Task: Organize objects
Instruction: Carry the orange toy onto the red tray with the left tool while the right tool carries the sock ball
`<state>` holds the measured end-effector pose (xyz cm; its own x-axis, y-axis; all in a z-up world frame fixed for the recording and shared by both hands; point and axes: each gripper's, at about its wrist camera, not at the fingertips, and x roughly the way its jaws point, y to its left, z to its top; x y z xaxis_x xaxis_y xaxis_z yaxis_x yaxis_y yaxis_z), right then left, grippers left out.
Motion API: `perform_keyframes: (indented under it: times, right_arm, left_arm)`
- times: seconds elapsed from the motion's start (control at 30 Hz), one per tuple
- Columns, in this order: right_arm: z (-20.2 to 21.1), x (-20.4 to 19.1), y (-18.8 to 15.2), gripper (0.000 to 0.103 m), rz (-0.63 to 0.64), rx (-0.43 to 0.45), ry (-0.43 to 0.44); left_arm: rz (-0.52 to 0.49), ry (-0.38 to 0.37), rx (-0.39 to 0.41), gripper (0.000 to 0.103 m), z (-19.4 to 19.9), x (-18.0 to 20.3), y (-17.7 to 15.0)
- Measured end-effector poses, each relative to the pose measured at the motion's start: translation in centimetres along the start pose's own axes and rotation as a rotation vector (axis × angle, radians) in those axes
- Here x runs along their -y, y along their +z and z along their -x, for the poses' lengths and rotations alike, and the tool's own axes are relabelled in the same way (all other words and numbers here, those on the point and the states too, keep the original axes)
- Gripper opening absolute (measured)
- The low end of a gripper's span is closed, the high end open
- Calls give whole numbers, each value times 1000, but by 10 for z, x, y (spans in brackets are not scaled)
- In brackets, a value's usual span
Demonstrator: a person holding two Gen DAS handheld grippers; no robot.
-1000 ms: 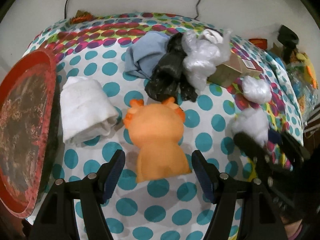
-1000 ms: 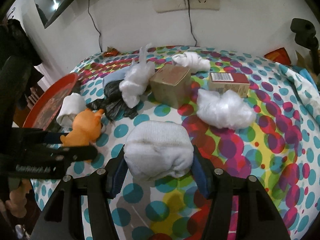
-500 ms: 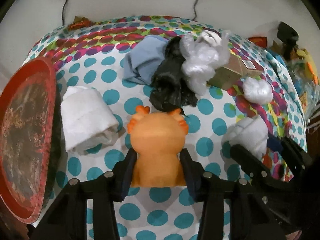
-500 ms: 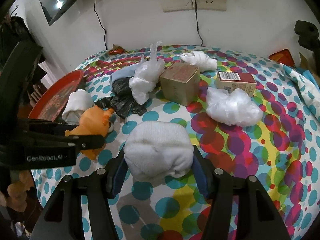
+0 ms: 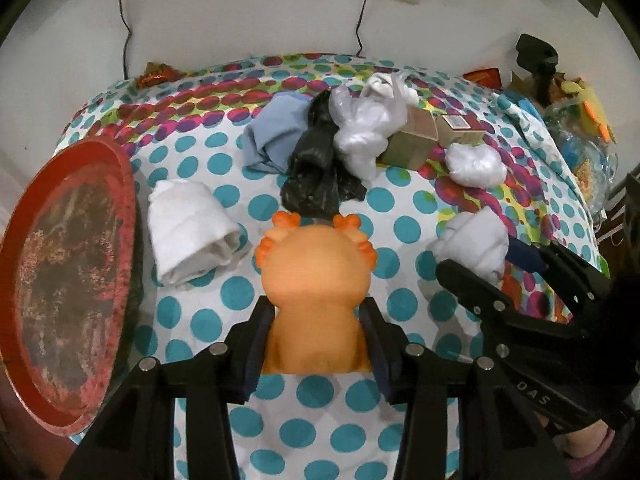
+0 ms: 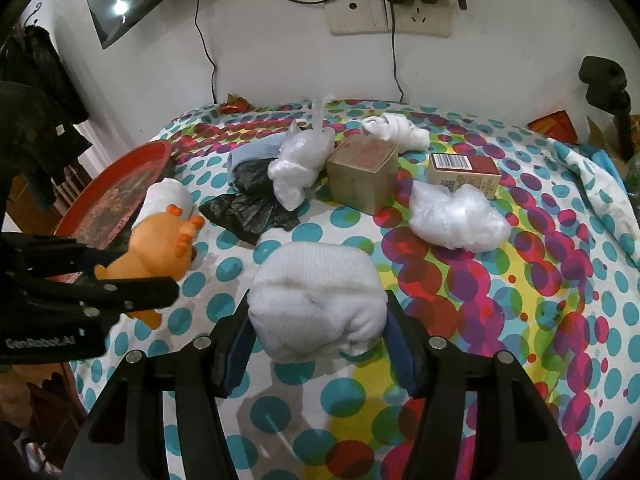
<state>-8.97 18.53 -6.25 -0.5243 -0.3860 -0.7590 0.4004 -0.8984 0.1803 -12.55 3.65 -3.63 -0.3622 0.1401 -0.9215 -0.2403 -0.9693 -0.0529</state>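
My left gripper [image 5: 316, 344] is shut on an orange plush toy [image 5: 316, 280], held just above the polka-dot cloth; the toy also shows in the right wrist view [image 6: 160, 244]. My right gripper [image 6: 316, 344] is shut on a rolled white sock bundle [image 6: 316, 300], also seen at the right of the left wrist view [image 5: 472, 244]. A round red tray [image 5: 68, 276] lies at the table's left edge. A rolled white towel [image 5: 188, 232] lies between the tray and the toy.
Mid-table lie a blue cloth [image 5: 276, 136], a black plastic bag [image 5: 316, 172], white plastic bags [image 5: 364, 136] [image 6: 456, 216], a tan box [image 6: 362, 174] and a red-brown box [image 6: 464, 174]. A white knotted cloth [image 6: 396, 130] lies near the wall. Cables hang from wall sockets [image 6: 388, 8].
My left gripper moved forward around the orange toy and closed on it, then lifted it slightly. My right gripper kept hold of the white sock bundle and rose a little.
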Motion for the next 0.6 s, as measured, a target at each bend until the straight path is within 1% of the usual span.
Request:
perform_keyframes:
  times: [0.17,0.37,0.6]
  right_arm:
    - [7,-6,-3,56,12,5,-7]
    - [14,-12,-5,56,20,13,-14]
    - [23,-17,-6,56,21,23,-23]
  left_arm:
    - [-1,14,23,45,17,-10,-8]
    - [23,55,45,45,35,-34,-17]
    - [95,110,60,45,53,-83,-27]
